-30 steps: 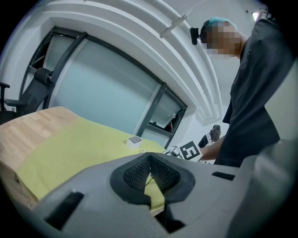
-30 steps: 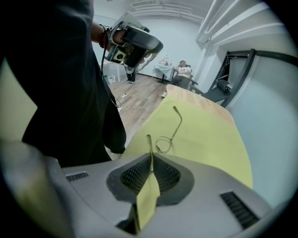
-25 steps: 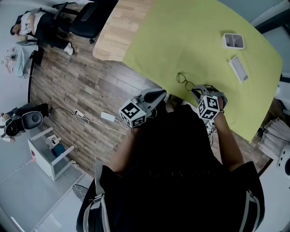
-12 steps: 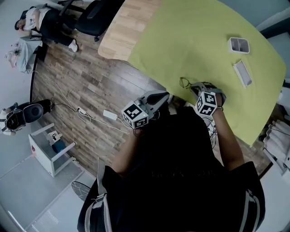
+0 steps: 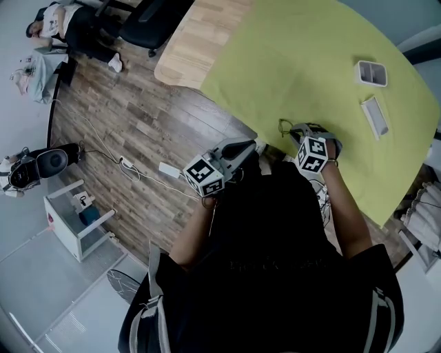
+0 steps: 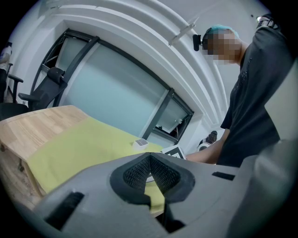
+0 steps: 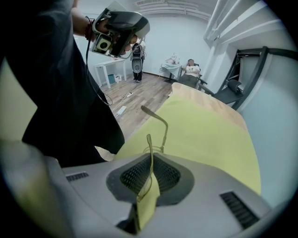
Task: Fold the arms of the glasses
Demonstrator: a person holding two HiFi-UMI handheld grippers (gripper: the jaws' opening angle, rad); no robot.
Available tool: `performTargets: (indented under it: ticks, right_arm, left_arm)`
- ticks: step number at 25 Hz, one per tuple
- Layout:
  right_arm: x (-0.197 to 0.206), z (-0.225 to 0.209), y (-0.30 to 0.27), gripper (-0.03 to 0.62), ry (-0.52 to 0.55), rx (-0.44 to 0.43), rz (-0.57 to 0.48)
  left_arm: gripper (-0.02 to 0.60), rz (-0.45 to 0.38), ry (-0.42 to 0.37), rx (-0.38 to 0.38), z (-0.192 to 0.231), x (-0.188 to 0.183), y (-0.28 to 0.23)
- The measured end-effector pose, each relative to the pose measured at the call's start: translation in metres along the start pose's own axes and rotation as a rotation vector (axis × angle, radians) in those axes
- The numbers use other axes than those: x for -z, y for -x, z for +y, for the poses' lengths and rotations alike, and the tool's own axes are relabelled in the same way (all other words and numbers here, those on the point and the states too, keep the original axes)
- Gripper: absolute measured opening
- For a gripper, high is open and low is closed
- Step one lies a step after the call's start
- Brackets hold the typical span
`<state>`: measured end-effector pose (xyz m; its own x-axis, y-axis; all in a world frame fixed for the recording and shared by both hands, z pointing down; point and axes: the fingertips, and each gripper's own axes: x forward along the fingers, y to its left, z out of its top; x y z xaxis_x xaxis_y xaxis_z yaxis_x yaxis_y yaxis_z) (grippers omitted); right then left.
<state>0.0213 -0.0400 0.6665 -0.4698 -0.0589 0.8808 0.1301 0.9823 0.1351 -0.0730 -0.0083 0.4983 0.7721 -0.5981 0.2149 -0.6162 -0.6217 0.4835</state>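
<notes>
Thin wire-rimmed glasses (image 5: 283, 127) sit at the near edge of the yellow-green cloth (image 5: 310, 62). My right gripper (image 5: 301, 134) is shut on them. In the right gripper view the rim runs between the closed pads (image 7: 150, 174), and one arm (image 7: 159, 121) rises curved above the jaws. My left gripper (image 5: 241, 147) hovers off the table's near edge, left of the glasses and apart from them. Its pads (image 6: 150, 172) meet with nothing between them.
A small white box (image 5: 371, 73) and a flat white case (image 5: 375, 116) lie on the cloth at the far right. Bare wooden tabletop (image 5: 200, 34) shows to the left of the cloth, with an office chair (image 5: 148, 21) beyond it. Cables cross the plank floor at left.
My right gripper has moved in over the glasses and now holds them by the rim. The left gripper has stayed roughly where it was.
</notes>
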Motion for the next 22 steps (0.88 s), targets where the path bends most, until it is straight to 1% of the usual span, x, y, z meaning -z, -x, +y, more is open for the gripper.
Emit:
performTargets:
  ticks: [5,8,14,22]
  right_arm:
    - [-0.008,0.001,-0.010,0.038,0.032,-0.019,0.005]
    - [-0.010,0.001,-0.018,0.038,0.027,-0.034,0.001]
    - [-0.008,0.001,-0.032,0.038,0.030,-0.063,0.028]
    - [-0.003,0.000,-0.053,0.039,0.024,-0.084,0.043]
  left_arm:
    - [0.017,-0.001,0.003,-0.022,0.004,0.001,0.007]
    - [0.017,-0.002,0.006,-0.030,0.005,0.002,0.009]
    - [0.017,-0.003,0.008,-0.044,0.006,0.000,0.017]
    - [0.017,0.002,0.019,-0.091,0.012,0.005,0.035]
